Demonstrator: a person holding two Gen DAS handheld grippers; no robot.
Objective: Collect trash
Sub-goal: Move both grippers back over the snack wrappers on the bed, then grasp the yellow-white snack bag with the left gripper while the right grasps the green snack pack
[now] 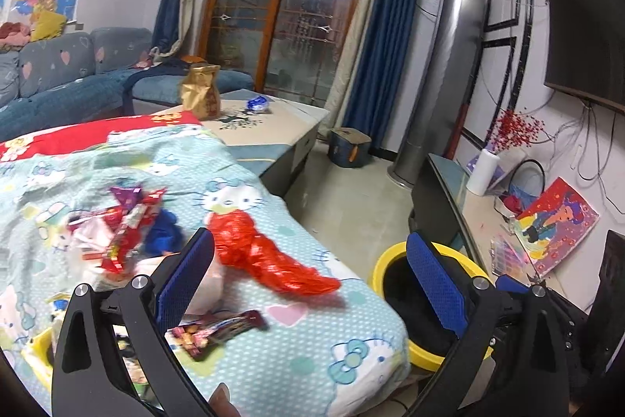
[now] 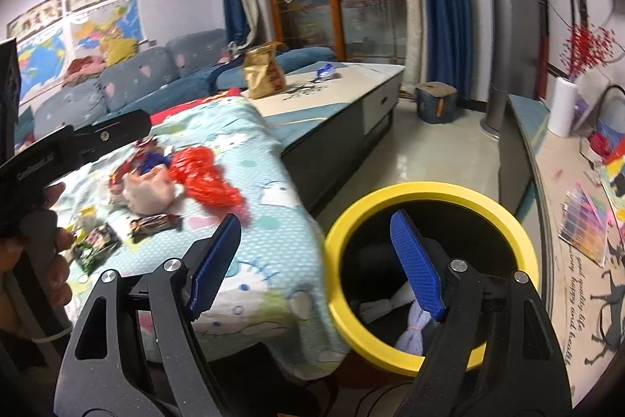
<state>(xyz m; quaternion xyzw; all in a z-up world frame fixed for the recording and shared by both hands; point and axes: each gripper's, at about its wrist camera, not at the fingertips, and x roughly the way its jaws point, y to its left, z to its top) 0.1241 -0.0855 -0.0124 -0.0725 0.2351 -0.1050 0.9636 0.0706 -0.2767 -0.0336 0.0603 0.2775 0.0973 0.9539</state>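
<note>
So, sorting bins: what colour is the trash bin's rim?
Yellow rim, black inside; clearest in the right wrist view.

The yellow-rimmed round bin (image 2: 431, 192) stands on the floor just right of the cartoon-print cloth-covered table (image 2: 269, 284). On that cloth, left of the bin, lie a crumpled red plastic bag (image 1: 269, 256), a dark snack wrapper (image 1: 218, 333) nearer and a pile of wrappers (image 1: 121, 229) farther left. White crumpled tissue (image 2: 410, 329) lies inside the bin.

Cloth (image 1: 273, 350): pale blue, white-dotted, with cartoon cats and a red border. Bag (image 1: 269, 256): translucent red. Wrapper (image 1: 218, 331): dark maroon, printed. Bin (image 2: 429, 194): yellow rim, black interior. Pads (image 2: 416, 264): ribbed blue. Curtains (image 1: 386, 38): dark blue.
</note>
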